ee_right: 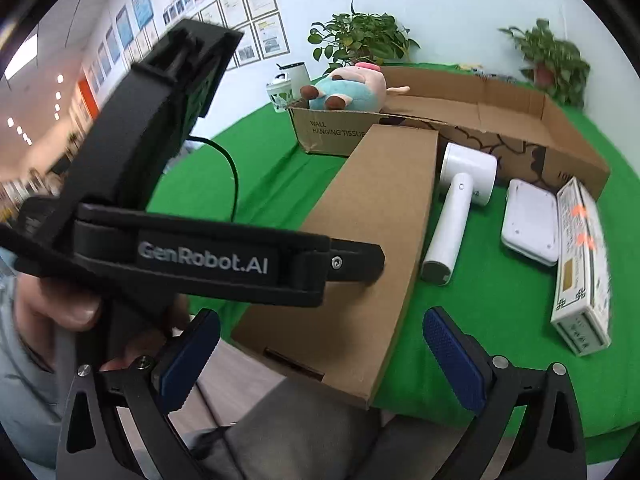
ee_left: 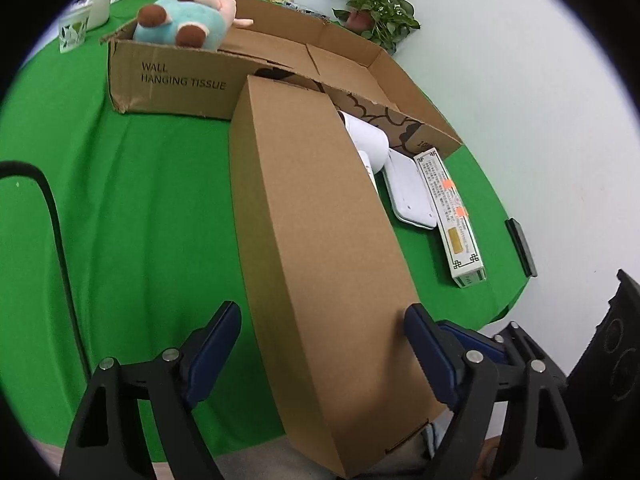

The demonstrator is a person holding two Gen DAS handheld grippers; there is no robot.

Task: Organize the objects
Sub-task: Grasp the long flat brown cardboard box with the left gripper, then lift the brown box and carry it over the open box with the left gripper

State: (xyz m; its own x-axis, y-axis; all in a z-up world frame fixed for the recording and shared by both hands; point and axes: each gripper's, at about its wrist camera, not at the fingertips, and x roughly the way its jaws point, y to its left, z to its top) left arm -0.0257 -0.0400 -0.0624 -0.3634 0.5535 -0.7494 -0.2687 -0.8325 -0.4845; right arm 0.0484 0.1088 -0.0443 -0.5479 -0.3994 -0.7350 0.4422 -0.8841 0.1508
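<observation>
A long brown cardboard box lies lengthwise on the green tablecloth, its near end past the table's front edge. My left gripper straddles that near end. Its right pad sits against the box's side, while its left pad stands a little off the other side. In the right wrist view a hand holds the left gripper's black housing over the long box. My right gripper is open in front of the box's near end, touching nothing.
An open "WALL HANGING TISSUE" carton with a plush toy in it stands at the back. A white handheld device, a white flat case and a long printed box lie right of the brown box. A black cable runs at left.
</observation>
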